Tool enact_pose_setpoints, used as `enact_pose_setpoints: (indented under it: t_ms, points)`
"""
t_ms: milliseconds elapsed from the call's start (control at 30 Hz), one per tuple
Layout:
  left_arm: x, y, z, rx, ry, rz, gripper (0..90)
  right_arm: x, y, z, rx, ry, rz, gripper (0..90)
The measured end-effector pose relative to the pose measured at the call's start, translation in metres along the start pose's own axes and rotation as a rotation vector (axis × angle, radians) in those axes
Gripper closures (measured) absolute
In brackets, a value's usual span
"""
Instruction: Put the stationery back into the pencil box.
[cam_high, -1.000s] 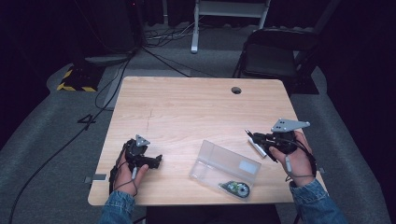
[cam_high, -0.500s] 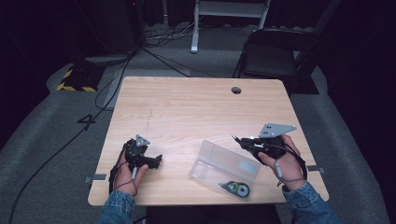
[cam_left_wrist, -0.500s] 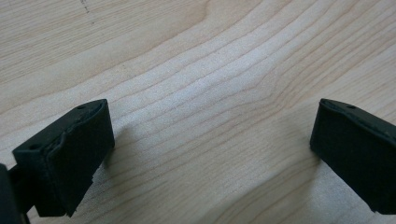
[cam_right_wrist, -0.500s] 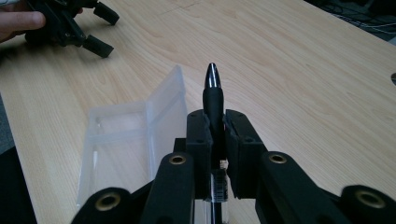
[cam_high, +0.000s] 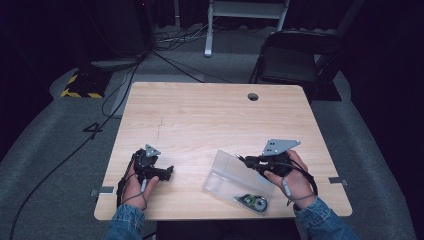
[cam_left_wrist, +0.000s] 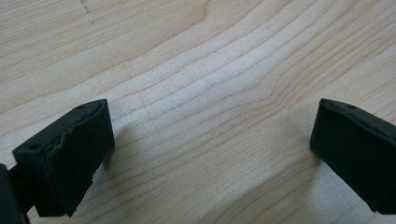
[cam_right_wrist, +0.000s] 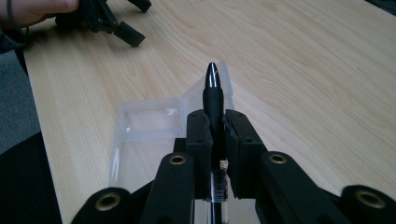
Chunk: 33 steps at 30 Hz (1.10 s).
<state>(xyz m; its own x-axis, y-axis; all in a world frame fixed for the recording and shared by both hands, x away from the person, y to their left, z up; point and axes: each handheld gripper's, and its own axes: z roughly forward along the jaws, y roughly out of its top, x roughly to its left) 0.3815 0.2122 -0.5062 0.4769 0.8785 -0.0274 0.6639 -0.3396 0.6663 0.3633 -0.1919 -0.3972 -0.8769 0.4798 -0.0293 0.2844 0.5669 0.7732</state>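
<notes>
Nearest the tabletop's (cam_high: 210, 117) front edge lies a correction-tape dispenser (cam_high: 252, 201), dark with a green part; no brand or label on it can be read. Just behind it sits a clear plastic case (cam_high: 231, 175), open, its lid spread flat on the wood; no writing shows on it. The right hand-held gripper (cam_right_wrist: 214, 122) is clenched on a black pen (cam_right_wrist: 214, 95), jaws pressed to both sides of the barrel, the tip pointing out past them over the far part of the case. In the high view the right hand (cam_high: 290, 177) wraps the gripper body from the right, forearm in a denim sleeve entering from the bottom, jaws aimed left and roughly level, grey three-cornered plate on top. The pen hangs over the case's right end; whether it touches the plastic cannot be told. The left hand-held gripper (cam_left_wrist: 210, 154) is released, its 2 jaws wide apart with bare wood between them, held low over the tabletop. The left hand (cam_high: 137, 180) holds it near the front-left corner, well apart from the case. Farther off, a "4" (cam_high: 93, 130) is marked on the grey floor left of the tabletop.
</notes>
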Motion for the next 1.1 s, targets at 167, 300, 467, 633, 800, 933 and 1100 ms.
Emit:
enact_pose_setpoints:
  t_ms: [167, 300, 467, 633, 800, 933, 1100]
  points:
    - [0.0, 0.0, 0.0, 0.0, 0.0, 0.0, 0.1, 0.008, -0.002, 0.013, 0.03, 0.018, -0.016, 81.2]
    - [0.0, 0.0, 0.0, 0.0, 0.0, 0.0, 0.1, 0.01, -0.005, 0.02, 0.047, 0.025, -0.02, 81.1]
    - [0.0, 0.0, 0.0, 0.0, 0.0, 0.0, 0.1, 0.015, -0.01, 0.029, 0.07, 0.04, -0.022, 81.1]
    - [0.0, 0.0, 0.0, 0.0, 0.0, 0.0, 0.1, 0.017, -0.013, 0.034, 0.081, 0.045, -0.025, 81.1]
    - [0.0, 0.0, 0.0, 0.0, 0.0, 0.0, 0.1, 0.016, -0.02, 0.038, 0.104, 0.049, -0.018, 81.1]
    - [0.0, 0.0, 0.0, 0.0, 0.0, 0.0, 0.1, 0.016, -0.024, 0.04, 0.118, 0.055, -0.017, 81.1]
    - [0.0, 0.0, 0.0, 0.0, 0.0, 0.0, 0.1, 0.018, -0.027, 0.045, 0.145, 0.058, -0.022, 81.1]
